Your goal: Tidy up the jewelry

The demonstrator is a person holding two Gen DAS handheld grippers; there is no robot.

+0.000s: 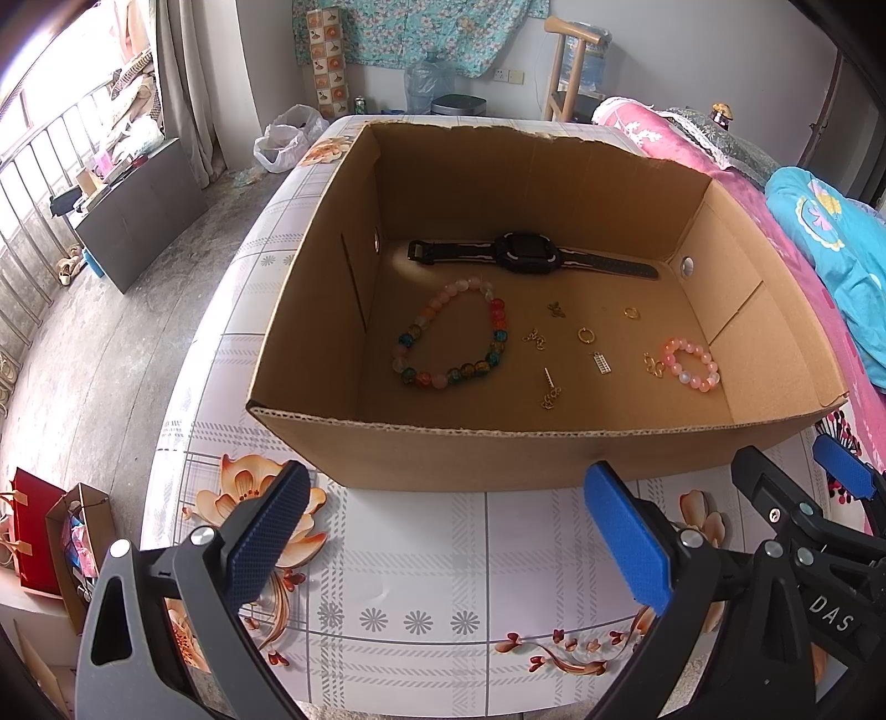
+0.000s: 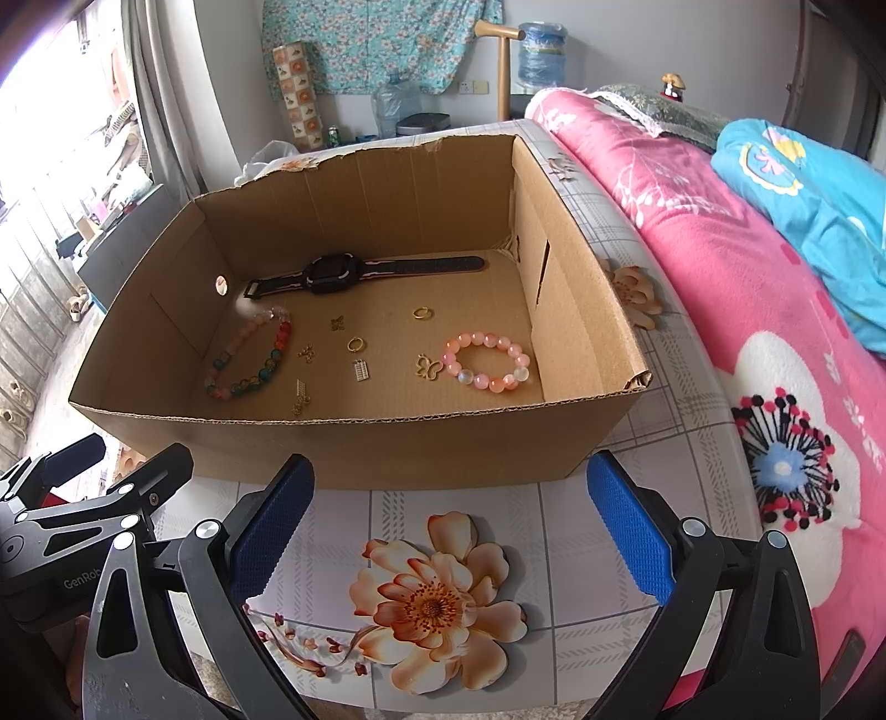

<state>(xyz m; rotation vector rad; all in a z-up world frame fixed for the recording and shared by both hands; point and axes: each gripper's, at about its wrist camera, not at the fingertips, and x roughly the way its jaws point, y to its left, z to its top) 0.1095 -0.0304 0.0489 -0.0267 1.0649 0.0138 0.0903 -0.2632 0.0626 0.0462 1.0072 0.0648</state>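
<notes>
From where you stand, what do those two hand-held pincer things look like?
Both match. The left gripper and the right gripper each have black plastic frames with cut-out slots and silver rivets, and two flat fingers faced with textured blue pads. White lettering marks the bodies: "DAS" on one, "GenRob" on the other.

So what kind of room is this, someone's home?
Most likely a lived-in bedroom at home: a bed with a pink floral blanket sits beside the table, water jugs stand by the wall, and a floral cloth hangs above them.
</notes>
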